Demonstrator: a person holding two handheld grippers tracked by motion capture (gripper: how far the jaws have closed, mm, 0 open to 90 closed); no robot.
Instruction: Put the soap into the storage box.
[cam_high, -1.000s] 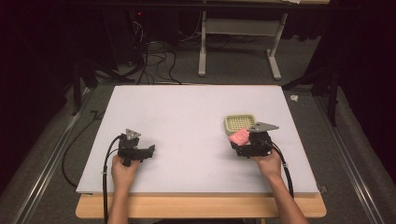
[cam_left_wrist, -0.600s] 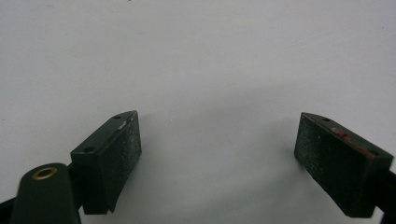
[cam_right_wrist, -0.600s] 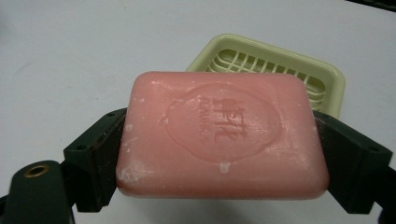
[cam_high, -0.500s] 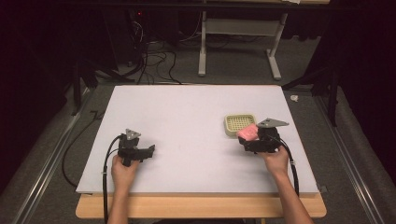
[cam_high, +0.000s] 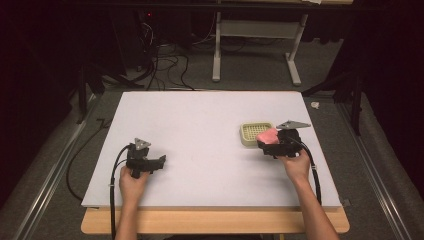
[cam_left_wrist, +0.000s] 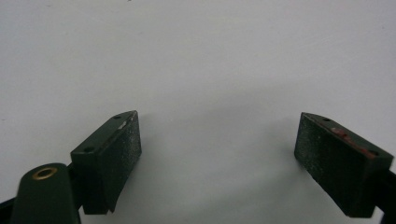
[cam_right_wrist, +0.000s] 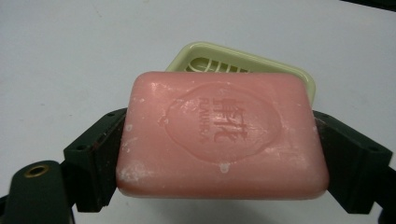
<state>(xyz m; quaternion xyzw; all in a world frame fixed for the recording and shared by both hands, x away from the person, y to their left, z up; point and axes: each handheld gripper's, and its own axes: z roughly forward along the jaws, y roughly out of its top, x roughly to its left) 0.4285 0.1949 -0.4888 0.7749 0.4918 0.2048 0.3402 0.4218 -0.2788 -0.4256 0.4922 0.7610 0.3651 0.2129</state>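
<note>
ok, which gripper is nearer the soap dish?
Right. The right gripper, shut on the pink soap, sits just beside the soap dish; the left gripper rests open, far across the table.

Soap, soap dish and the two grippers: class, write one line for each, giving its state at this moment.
Soap: held off the table, clamped by its two short ends, stamped face towards the camera.
Soap dish: empty, upright on the table, just beyond the soap.
Right gripper: shut on the soap, beside the dish.
Left gripper: open, nothing between its jaws, resting low over bare table.
</note>
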